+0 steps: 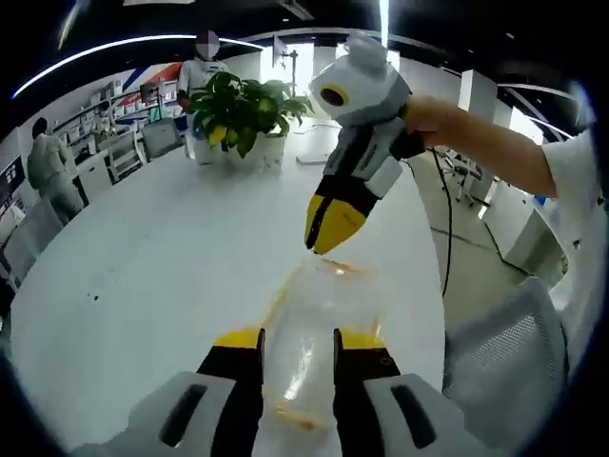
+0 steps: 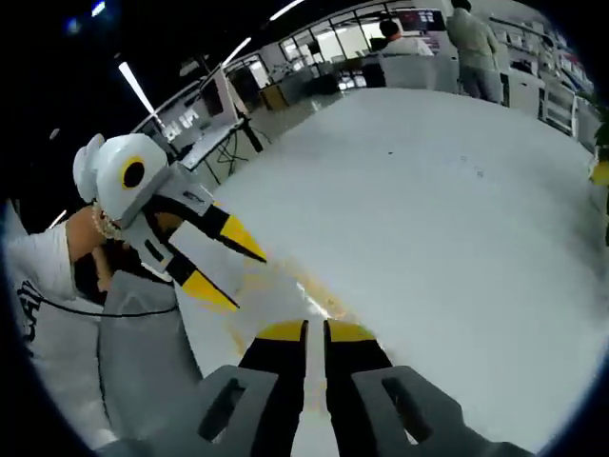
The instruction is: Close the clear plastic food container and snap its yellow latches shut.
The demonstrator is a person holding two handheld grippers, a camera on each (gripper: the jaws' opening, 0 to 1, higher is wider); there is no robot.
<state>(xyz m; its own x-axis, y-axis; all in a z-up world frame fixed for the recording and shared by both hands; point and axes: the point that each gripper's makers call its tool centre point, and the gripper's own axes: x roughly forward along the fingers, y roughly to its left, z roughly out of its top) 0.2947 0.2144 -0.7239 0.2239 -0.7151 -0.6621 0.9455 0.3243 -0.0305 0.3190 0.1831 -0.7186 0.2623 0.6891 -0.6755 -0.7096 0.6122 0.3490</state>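
The clear plastic container point(image 1: 306, 328) with yellowish edges sits on the white table point(image 1: 162, 276), and my left gripper point(image 1: 298, 354) is shut on its sides, one jaw on each side. My right gripper point(image 1: 325, 240), held in a person's hand, comes down from the upper right with its yellow tips together at the container's far end. In the right gripper view my own right gripper point(image 2: 314, 333) is shut over the faint clear container point(image 2: 285, 290), while the left gripper point(image 2: 230, 269) straddles it from the left. The latches are too blurred to make out.
A potted plant point(image 1: 243, 109) stands at the table's far edge. A grey mesh chair point(image 1: 504, 357) stands close on the right, and its back also shows point(image 2: 143, 362). People and office chairs point(image 1: 48, 171) surround the far side. Open tabletop point(image 2: 457, 228) stretches beyond the container.
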